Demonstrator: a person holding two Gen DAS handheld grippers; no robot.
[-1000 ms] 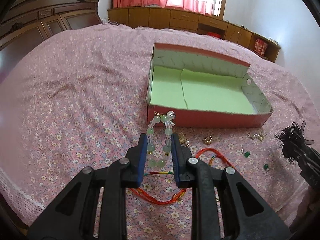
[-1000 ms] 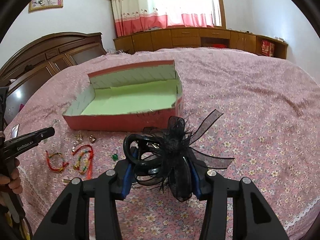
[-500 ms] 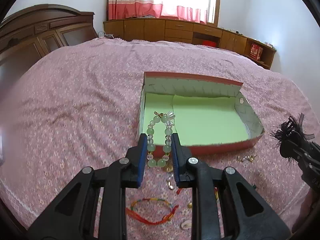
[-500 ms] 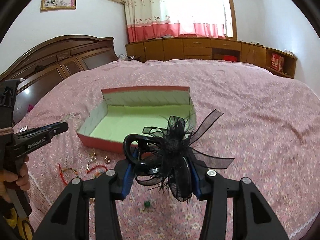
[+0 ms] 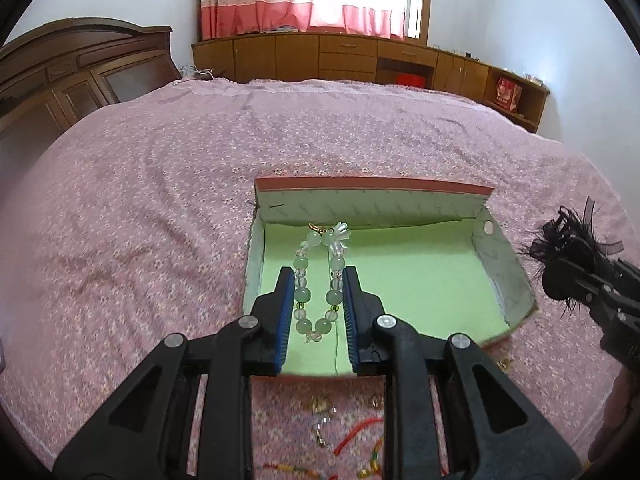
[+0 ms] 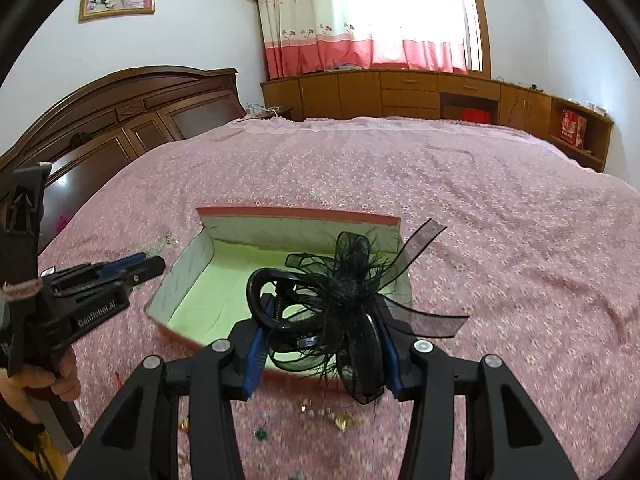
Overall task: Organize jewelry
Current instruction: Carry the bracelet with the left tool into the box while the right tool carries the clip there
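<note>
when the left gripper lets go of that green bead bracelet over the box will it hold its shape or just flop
Probably flop: the bead bracelet hangs as a long narrow loop from the left gripper, so it looks strung, not rigid. Its round beads may roll a little on the box's smooth green lining. It looks light, so likely a soft landing.

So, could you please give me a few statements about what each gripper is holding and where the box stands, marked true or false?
1. The left gripper is shut on the green bead bracelet. True.
2. The bracelet hangs over the box and its green lining. True.
3. The right gripper is open and holds nothing. False: it is shut on the black feathered hair clip.
4. The box has a closed lid. False: it is open at the top, nothing lying on its lining.
5. Small loose pieces lie on the bedspread in front of the box. True.
</note>
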